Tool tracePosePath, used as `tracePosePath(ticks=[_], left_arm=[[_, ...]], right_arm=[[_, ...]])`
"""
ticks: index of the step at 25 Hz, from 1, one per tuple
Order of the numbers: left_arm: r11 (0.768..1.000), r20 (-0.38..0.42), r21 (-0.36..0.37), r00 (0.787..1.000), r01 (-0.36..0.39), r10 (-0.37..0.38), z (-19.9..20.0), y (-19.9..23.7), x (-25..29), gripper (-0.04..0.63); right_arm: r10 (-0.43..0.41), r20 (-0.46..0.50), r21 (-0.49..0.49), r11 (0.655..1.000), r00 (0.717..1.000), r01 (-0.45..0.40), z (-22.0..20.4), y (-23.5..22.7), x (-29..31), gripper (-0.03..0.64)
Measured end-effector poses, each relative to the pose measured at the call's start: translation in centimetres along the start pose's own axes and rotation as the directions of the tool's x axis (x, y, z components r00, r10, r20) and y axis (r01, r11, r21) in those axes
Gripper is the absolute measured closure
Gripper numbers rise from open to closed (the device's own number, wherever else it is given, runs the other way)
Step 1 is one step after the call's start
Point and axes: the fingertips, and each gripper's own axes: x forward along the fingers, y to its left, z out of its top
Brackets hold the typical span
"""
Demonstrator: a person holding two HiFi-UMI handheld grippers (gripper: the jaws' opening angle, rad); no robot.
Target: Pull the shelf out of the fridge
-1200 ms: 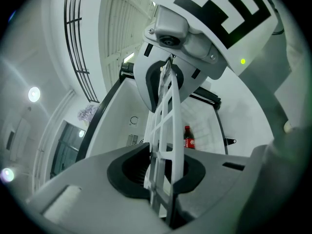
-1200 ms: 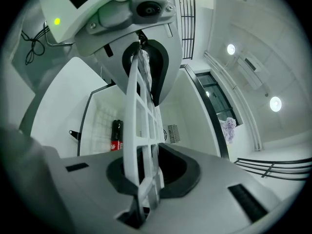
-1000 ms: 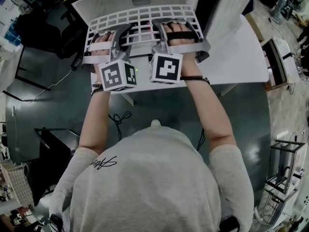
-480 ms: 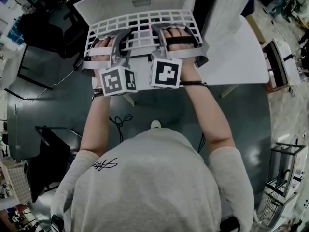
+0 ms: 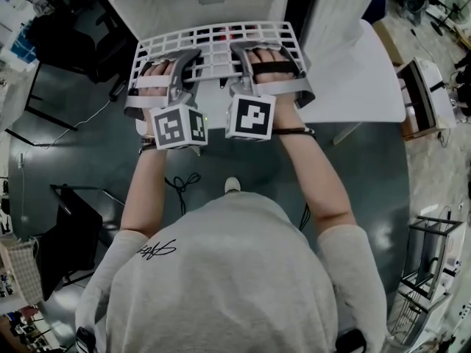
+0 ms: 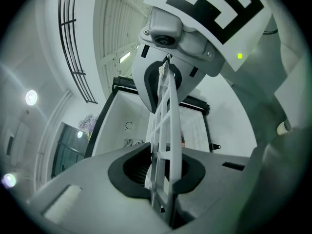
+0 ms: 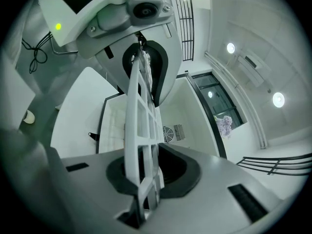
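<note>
Head view: left gripper (image 5: 185, 59) and right gripper (image 5: 246, 51) sit side by side, each clamped on the near edge of the white grid shelf (image 5: 221, 39). Past them the shelf's far end sits at the mouth of the fridge (image 5: 154, 6), and behind them is open dark floor (image 5: 81, 145).
Left gripper view: jaws narrow, pinching the shelf edge-on, with the right gripper further along the same edge.
Right gripper view: same deal, white bars pinched between the pads.

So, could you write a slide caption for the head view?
The left gripper and the right gripper hold the shelf at the open fridge.
</note>
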Motion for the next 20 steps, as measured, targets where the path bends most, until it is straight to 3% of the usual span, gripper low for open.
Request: tracePosePath(ticks=[20], left_arm=[[0.998,-0.018,-0.042,0.999,0.039,-0.04,2.3,-4.6,-4.6,0.546]], right_arm=[[0.067,0.015,0.002,0.998,0.998,-0.067,0.0,4.4,-5.5,0.575]])
